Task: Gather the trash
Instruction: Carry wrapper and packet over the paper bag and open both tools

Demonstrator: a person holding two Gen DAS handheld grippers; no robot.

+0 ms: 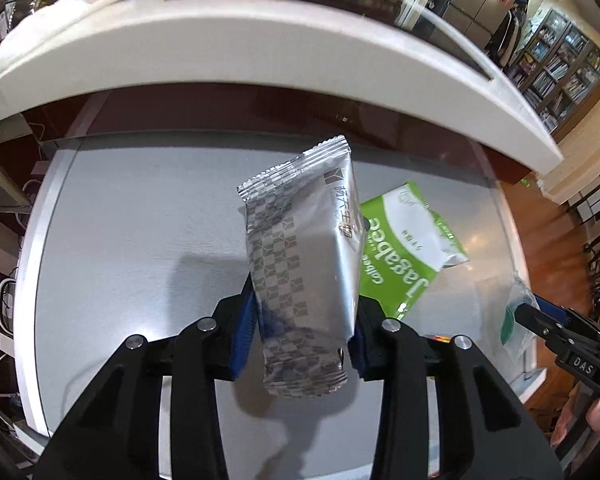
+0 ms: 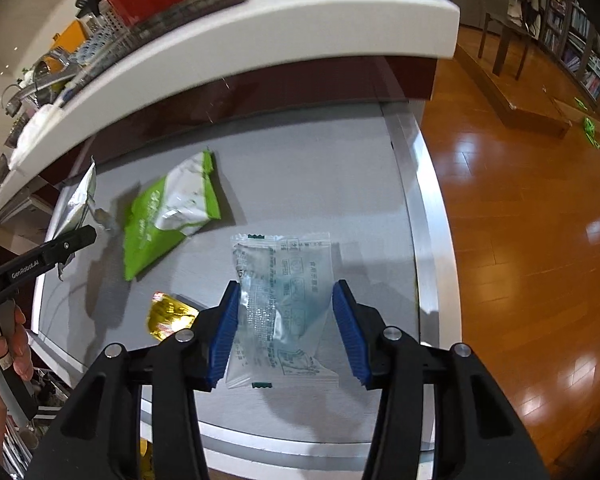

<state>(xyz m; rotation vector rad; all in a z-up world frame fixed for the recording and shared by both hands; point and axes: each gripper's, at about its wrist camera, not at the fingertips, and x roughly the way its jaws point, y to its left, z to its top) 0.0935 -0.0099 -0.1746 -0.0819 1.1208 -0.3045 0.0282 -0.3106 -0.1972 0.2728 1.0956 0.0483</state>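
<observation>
A grey desk with a pale metal rim is sitting under a white curved ledge; glossy wooden floor is showing to the right of it, and bookshelves are lining the far wall.

Left tongs are clamping a silver checkered wrapper, blue pads pressing on both of its sides. The wrapper is standing nearly upright, tilted a little, lifted clear of the desk and casting a shadow below it.

Right tongs are gripping a clear printed packet between their blue pads; the film is crumpling inward at the left pad. Whether the packet's far end is touching the desk I cannot tell.

A green snack bag is lying flat on the desk between the two tools, well apart from both. A crumpled gold wrapper is lying just left of the right tongs, near the front edge of the desk.

A hand is holding the handle of the left tool at the picture's left edge.
</observation>
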